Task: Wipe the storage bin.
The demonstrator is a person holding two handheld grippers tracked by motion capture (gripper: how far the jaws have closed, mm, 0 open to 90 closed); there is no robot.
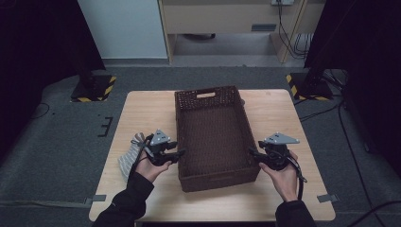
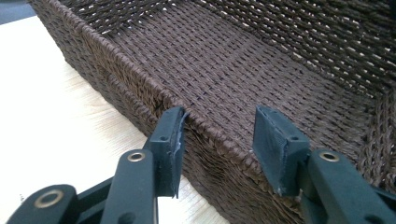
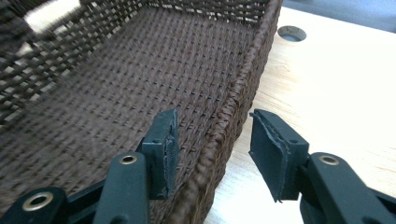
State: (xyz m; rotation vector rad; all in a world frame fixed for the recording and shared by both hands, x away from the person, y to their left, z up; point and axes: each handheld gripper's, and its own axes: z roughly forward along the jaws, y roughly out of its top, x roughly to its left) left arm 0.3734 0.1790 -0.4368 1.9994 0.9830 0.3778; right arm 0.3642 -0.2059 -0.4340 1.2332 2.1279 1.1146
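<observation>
Grey carpet surrounded a pale wooden bench, and on it both tongs had been set against one thing. The left tongs straddled the near stretch of the basket's left wall, one jaw outside over the wood and the other inside above the woven floor; a gap showed between the inner pad and the weave, so the jaws stood part open and pressed nothing, though the outer pad sat right at the rim. The right tongs mirrored this on the opposite wall, one jaw inside, one outside, also part open with no squeeze on the rim. That matched placement on facing walls, near the end closest to the person, suggested a two-handed lift or slide, since one grip would tip so long a basket. The brown wicker basket lay lengthwise at the bench's middle, empty, its handle cut-out at the far end. Beside the left hand a striped grey cloth lay at the bench's left edge, well clear of the basket.
</observation>
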